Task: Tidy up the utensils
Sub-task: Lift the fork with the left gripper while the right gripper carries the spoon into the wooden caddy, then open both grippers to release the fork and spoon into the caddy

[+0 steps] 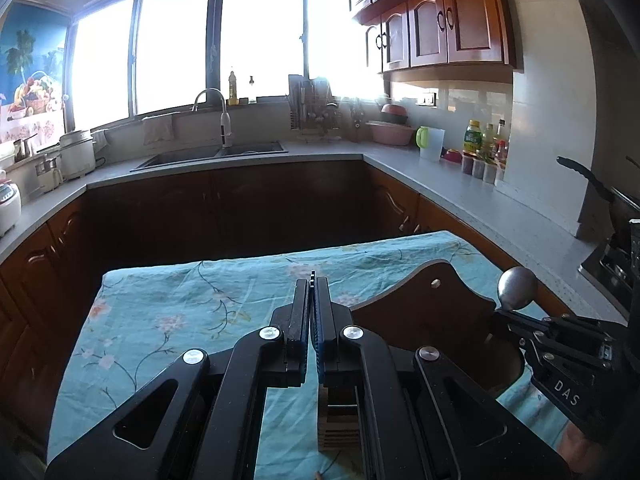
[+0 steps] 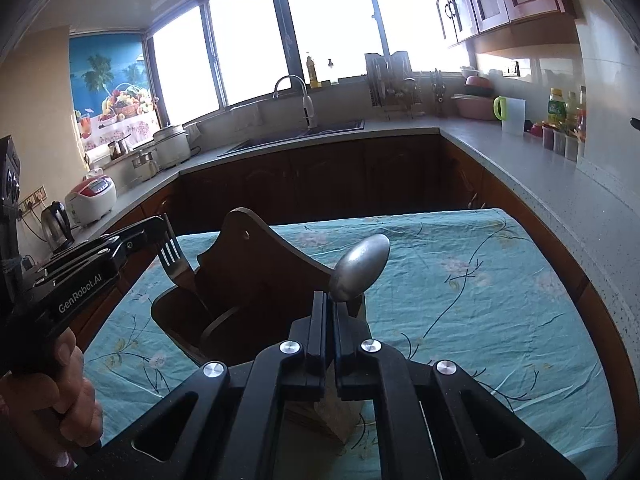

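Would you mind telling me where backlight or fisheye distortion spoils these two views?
Left wrist view: the windows blow out to white, and the dark wooden utensil holder sits in shadow. Right wrist view: the same glare, yet the metal spoon and steel fork stay legible; the grey countertop bows.

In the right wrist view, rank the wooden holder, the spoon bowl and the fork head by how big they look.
1. Wooden holder, clearly largest.
2. Spoon bowl.
3. Fork head, only slightly smaller than the spoon bowl; the spoon sits nearer the camera, so their order is unsure.
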Available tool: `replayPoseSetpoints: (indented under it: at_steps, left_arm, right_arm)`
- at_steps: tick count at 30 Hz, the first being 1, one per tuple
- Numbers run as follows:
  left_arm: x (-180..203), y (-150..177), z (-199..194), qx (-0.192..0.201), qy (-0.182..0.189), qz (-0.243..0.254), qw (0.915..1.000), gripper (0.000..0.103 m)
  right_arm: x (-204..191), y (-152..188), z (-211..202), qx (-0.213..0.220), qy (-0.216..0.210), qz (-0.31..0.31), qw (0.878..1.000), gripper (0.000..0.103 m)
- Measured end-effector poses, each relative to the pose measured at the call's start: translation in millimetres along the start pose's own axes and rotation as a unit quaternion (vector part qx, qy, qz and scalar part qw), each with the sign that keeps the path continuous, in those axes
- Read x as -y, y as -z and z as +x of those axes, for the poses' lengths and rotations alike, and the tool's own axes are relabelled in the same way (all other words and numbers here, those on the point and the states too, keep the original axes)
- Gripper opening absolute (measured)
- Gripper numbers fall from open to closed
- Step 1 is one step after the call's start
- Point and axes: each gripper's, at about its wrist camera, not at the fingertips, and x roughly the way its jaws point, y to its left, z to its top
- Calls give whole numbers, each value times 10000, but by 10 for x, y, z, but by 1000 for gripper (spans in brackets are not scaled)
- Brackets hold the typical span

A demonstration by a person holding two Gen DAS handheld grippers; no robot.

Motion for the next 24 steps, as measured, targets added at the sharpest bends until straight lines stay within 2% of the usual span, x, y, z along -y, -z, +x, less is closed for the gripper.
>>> replayPoseSetpoints:
  at_steps: [6,9,11,12,13,16,18,20,22,24]
  left_arm:
    - [11,-14,16,-67,83,-45,9999,4]
    - [1,-18,-32,-65,148,-100,9998,5]
    - [-8,-37,-93,-35,171,-130,9998,12]
    - [-22,-50,-136,-3,159,-164,9997,20]
    - [-42,-62,-179,41,129,-194,9997,25]
    - [-146,-82,-323,160,23,-344,9993,50]
    - [-238,-71,-415,188,-15,-461,9988,53]
    - [-334,-30,-502,152,-72,-588,9981,63]
    - [-437,37,-607,141,-169,-703,9973,69]
    - [-517,131,-709,109,-242,-786,9966,73]
  right_arm:
    - [-4,-22,0,-1,-30,18,10000,3]
    - [-14,-27,-22,12,-60,64,10000,10]
    - [4,-29,-49,17,-94,116,9999,17]
    - [18,-26,-71,30,-102,149,9998,26]
    - [33,-23,-99,52,-121,189,9997,39]
    - [64,-4,-211,164,-134,293,9993,49]
    - [93,13,-290,243,-128,370,9989,54]
    - [133,34,-380,314,-101,470,9983,63]
    - [184,72,-495,418,-121,599,9973,81]
    - [222,115,-607,499,-123,705,9962,92]
